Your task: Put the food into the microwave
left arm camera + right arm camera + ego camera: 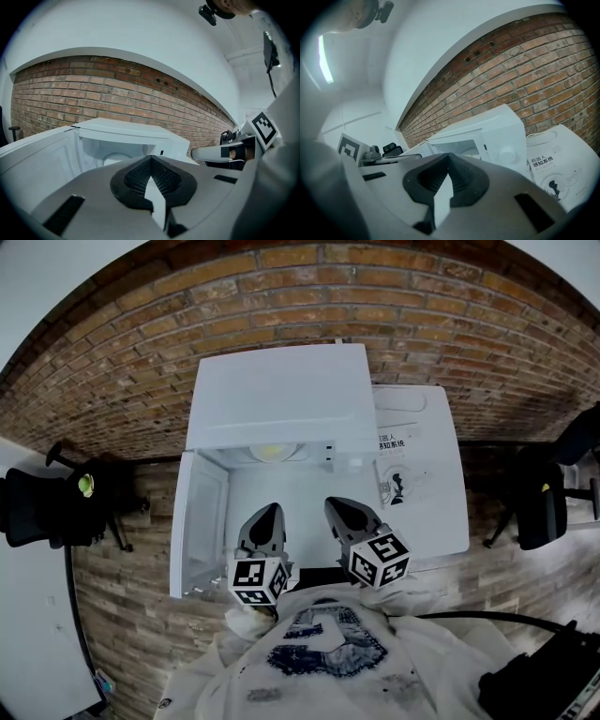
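Both claws are pressed fully together with nothing pinched between them: my left gripper [265,514] and my right gripper [343,507] hang side by side, apart, pointing at the white box-shaped microwave [272,395] just ahead, whose white door [201,521] stands swung open on the left

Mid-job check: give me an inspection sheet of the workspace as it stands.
Surface: mostly hidden under microwave and box.
Job's things: microwave door open; no food seen.
Clutter: box right of microwave.
Grippers: left gripper and right gripper both shut, empty, in front of the opening.
Cables: black cable at lower right.
Surroundings: brick wall; black chairs on either side.
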